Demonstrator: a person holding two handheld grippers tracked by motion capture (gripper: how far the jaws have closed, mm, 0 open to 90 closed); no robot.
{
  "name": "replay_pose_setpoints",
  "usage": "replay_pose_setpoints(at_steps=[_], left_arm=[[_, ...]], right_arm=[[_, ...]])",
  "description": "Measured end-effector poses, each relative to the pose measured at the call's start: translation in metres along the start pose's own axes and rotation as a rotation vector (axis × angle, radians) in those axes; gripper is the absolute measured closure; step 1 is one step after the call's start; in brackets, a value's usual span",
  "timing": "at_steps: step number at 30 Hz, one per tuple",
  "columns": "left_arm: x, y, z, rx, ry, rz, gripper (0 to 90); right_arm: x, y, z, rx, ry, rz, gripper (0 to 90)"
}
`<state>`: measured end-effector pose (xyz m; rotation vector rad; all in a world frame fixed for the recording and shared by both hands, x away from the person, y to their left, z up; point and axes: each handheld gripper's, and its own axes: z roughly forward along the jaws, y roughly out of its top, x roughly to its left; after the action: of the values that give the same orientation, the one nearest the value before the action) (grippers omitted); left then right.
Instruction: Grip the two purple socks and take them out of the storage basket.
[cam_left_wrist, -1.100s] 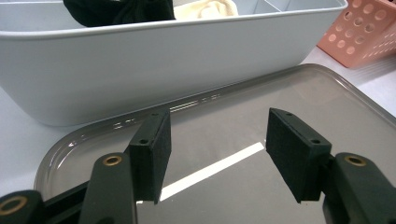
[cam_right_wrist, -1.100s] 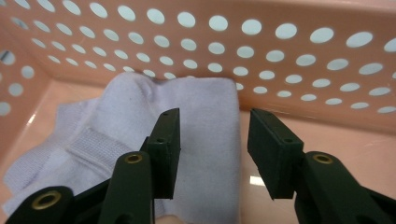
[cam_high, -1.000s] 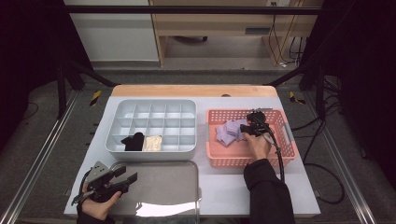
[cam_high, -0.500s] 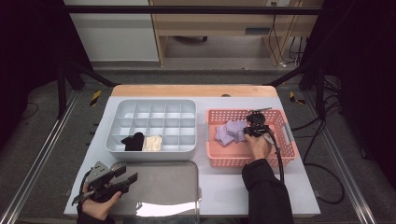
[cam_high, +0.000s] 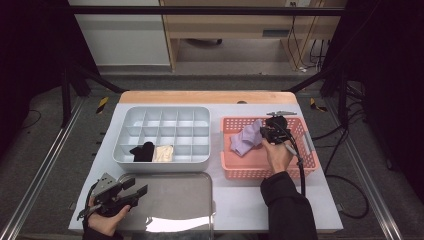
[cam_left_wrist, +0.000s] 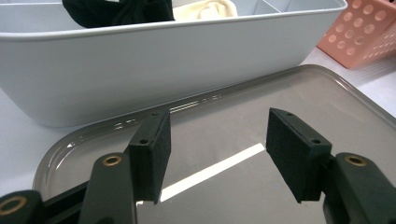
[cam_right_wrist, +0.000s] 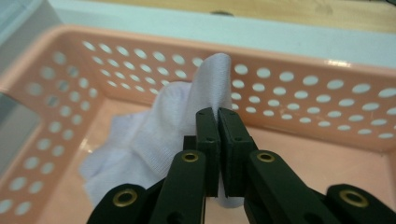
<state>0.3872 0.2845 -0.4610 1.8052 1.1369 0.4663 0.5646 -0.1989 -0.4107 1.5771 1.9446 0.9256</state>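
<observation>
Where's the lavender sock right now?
In the high view the lavender sock is in the pink basket, right of the grey divided tray, pinched by the right gripper.

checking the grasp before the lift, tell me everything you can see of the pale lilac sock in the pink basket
The pale lilac knitted sock is a soft, crumpled fabric piece with a fine ribbed weave. One fold stands up, pinched between the shut jaws of the right gripper; the rest droops in a loose heap toward the floor of the pink perforated plastic basket. In the high view it sits in the basket's left half, beside the person's right hand.
</observation>
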Motion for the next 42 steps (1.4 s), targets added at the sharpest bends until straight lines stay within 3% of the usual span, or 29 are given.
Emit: replay_pose_setpoints(at_steps=[10,15,21,35,42], left_arm=[[-0.001,0.0,0.001,-0.003,0.001,-0.003,39.6],[-0.001,0.0,0.001,-0.001,0.003,-0.002,39.5],[-0.003,0.001,0.001,-0.004,0.0,-0.001,39.4],[-0.003,0.001,0.001,-0.007,0.008,-0.007,39.4],[-0.004,0.002,-0.001,-0.016,0.013,-0.005,39.5]], right_arm=[[0.009,0.0,-0.053,-0.118,0.095,-0.033,88.1],[0.016,-0.005,-0.077,-0.163,0.126,-0.073,88.2],[0.021,-0.014,-0.104,-0.211,0.167,-0.088,88.2],[0.034,-0.04,-0.153,-0.286,0.299,-0.131,88.3],[0.043,-0.051,-0.167,-0.287,0.34,-0.153,88.3]])
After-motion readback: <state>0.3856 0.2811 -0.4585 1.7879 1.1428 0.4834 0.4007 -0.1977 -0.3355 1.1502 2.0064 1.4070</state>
